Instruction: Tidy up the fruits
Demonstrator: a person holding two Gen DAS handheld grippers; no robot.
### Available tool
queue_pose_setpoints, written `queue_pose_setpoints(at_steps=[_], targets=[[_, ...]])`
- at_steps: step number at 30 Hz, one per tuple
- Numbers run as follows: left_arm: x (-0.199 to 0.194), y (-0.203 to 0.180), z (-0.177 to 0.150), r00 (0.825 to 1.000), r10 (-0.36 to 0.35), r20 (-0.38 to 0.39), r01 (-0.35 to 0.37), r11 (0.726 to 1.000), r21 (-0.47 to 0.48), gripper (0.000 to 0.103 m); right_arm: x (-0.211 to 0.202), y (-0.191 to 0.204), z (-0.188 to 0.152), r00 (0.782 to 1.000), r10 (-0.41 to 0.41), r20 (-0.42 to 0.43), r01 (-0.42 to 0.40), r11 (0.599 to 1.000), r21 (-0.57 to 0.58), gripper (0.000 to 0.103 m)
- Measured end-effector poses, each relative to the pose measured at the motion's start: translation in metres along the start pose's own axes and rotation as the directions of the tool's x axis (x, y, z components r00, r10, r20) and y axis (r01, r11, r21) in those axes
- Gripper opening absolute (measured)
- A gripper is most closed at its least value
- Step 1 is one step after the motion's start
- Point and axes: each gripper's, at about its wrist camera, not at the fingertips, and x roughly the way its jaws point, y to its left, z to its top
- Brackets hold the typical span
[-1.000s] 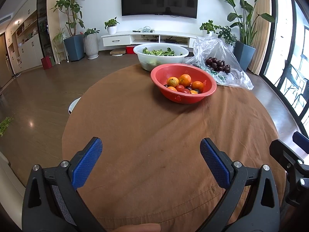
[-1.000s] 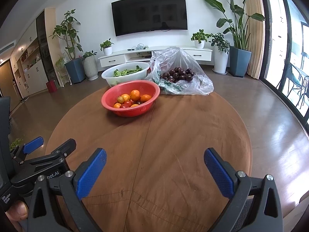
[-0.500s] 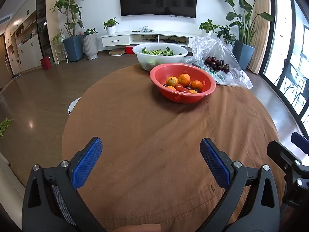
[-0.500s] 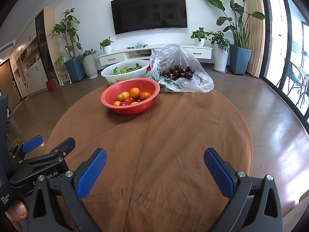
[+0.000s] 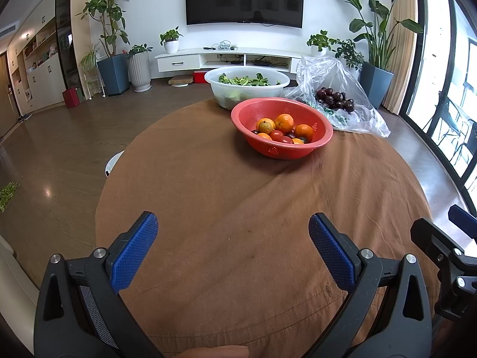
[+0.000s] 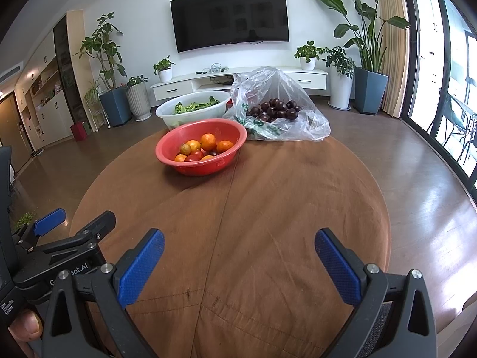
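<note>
Hovering low over the near edge of the brown tabletop (image 5: 226, 197), the left tongs (image 5: 232, 238) and right tongs (image 6: 238, 253) are both gaping wide and carrying nothing, while the fruits are sitting well ahead: oranges (image 5: 284, 122) and tomatoes in the red bowl (image 5: 322, 137), dark plums (image 6: 275, 109) in the crinkly plastic bag (image 6: 313, 125); each looks small, round, light, likely rolling and bruising, so pinching gently across the middle is seeming wisest
</note>
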Motion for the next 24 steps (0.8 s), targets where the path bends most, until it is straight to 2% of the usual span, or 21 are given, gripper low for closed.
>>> queue_pose_setpoints(at_steps=[24], targets=[[0.002, -0.0026, -0.0002, 1.0, -0.002, -0.002, 0.002, 1.0, 0.004, 0.103, -0.0009, 0.0004, -0.0007, 1.0, -0.001, -0.006, 0.001, 1.0, 0.002, 0.103]])
